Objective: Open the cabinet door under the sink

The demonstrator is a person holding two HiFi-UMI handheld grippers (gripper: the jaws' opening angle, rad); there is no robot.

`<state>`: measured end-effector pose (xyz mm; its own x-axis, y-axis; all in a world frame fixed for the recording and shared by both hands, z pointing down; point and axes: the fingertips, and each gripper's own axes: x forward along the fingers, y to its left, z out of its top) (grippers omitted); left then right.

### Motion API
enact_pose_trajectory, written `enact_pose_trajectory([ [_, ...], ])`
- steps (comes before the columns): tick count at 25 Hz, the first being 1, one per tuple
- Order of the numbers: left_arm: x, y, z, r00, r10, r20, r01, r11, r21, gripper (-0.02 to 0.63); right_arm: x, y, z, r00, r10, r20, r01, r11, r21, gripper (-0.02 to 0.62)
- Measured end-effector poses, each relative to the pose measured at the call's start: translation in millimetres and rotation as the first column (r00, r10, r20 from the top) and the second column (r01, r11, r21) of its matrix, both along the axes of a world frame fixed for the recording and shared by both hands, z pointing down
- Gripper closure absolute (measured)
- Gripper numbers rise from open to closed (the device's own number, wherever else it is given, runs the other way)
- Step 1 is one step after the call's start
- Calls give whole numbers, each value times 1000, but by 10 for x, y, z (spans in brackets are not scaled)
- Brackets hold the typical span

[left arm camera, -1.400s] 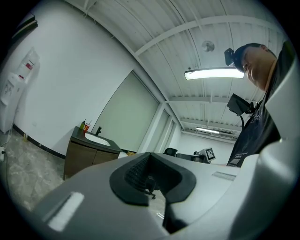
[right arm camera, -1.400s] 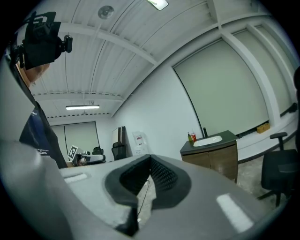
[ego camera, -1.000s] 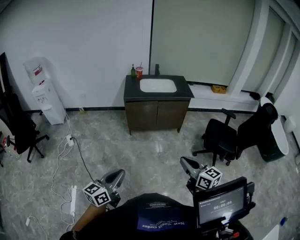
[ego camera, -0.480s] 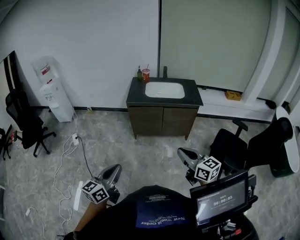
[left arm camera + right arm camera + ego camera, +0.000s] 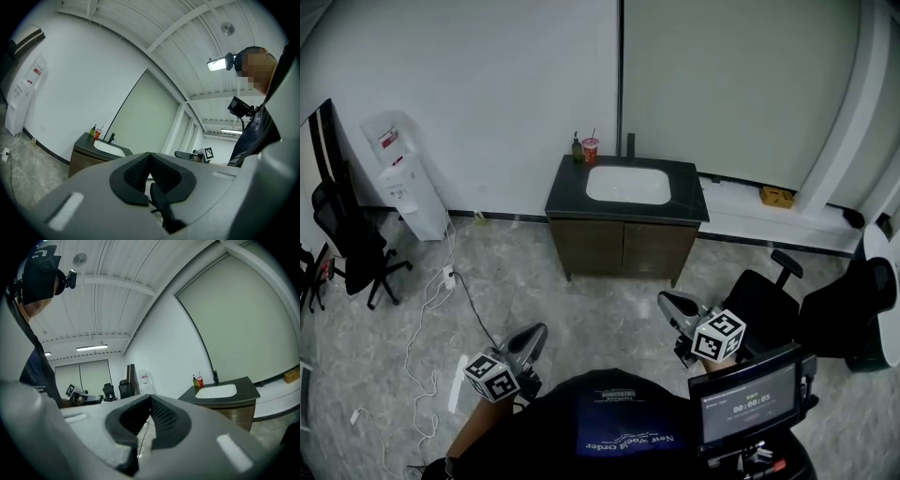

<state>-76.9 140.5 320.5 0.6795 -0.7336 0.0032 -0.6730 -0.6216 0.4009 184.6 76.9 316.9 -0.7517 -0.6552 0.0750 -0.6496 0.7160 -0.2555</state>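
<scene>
The dark wood cabinet (image 5: 622,247) under the white sink (image 5: 628,185) stands against the far wall, and both its doors are closed. My left gripper (image 5: 534,336) is low at the left, shut and holding nothing. Level with it at the right, my right gripper (image 5: 670,303) is also shut with nothing in it. Both are well short of the cabinet, with bare floor between. In the left gripper view the cabinet (image 5: 80,163) lies beyond the left gripper (image 5: 150,154). The right gripper view has the cabinet (image 5: 240,411) to the right of the right gripper (image 5: 151,397).
A water dispenser (image 5: 405,192) and a black office chair (image 5: 349,246) stand at the left, with a white cable (image 5: 439,281) trailing over the floor. Another black chair (image 5: 802,305) is close on the right. A soap bottle and a red cup (image 5: 591,148) sit by the faucet (image 5: 630,143).
The person has walked toward the sink, so the cabinet looks nearer and more centred. Both grippers came forward with the person, still shut. The cabinet doors stayed closed.
</scene>
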Motion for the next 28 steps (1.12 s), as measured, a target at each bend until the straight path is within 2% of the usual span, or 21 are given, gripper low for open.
enact_pose_trajectory([
  [5, -41, -507, 120, 998, 53, -31, -53, 999, -6, 607, -27, -349, 108, 999, 37, -13, -37, 999, -31, 597],
  [10, -143, -1222, 189, 990, 130, -56, -130, 991, 9, 607, -168, -854, 76, 995, 93, -32, -94, 996, -11, 597],
  [18, -484, -2276, 133, 967, 252, -44, -251, 968, 16, 607, -506, -1621, -21, 977, 212, 6, -212, 977, -7, 597],
  [23, -630, -2740, 256, 958, 285, -25, -286, 958, -13, 607, -682, -1988, 24, 971, 237, -4, -237, 971, -31, 597],
  [28, -536, -3057, 376, 962, 272, -37, -273, 961, -49, 606, -607, -2285, 152, 974, 226, -11, -226, 972, -69, 597],
])
